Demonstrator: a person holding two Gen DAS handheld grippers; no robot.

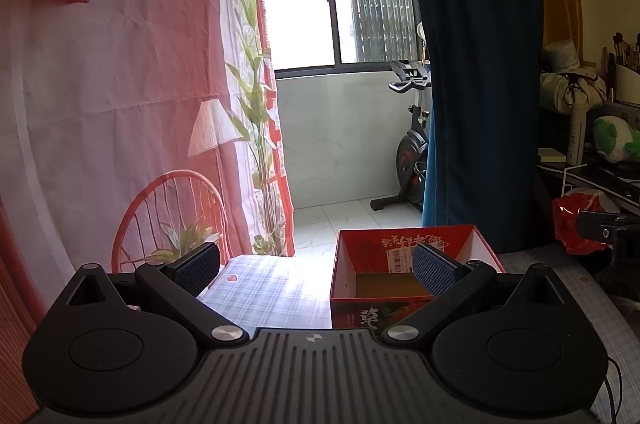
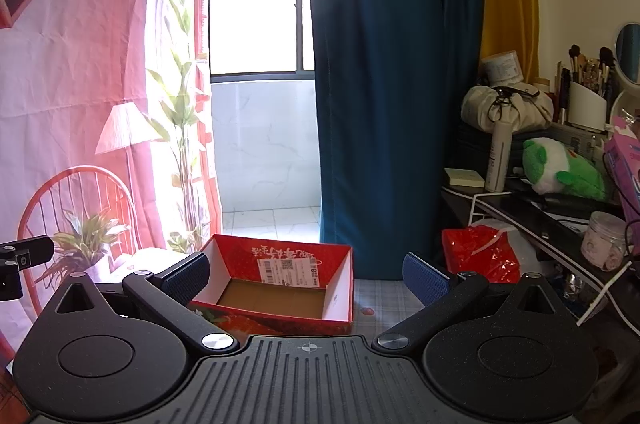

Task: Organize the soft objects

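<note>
The red cardboard box sits open-topped on the checked tablecloth, showing a bare brown floor, white inner walls, white printed characters and a barcode label on its far wall. The left gripper is spread wide with nothing between its fingers, the box lying ahead to its right; the right gripper is likewise spread wide and empty, the box directly ahead. A green-and-white plush toy lies on the cluttered dark shelf at far right, well apart from the box.
</note>
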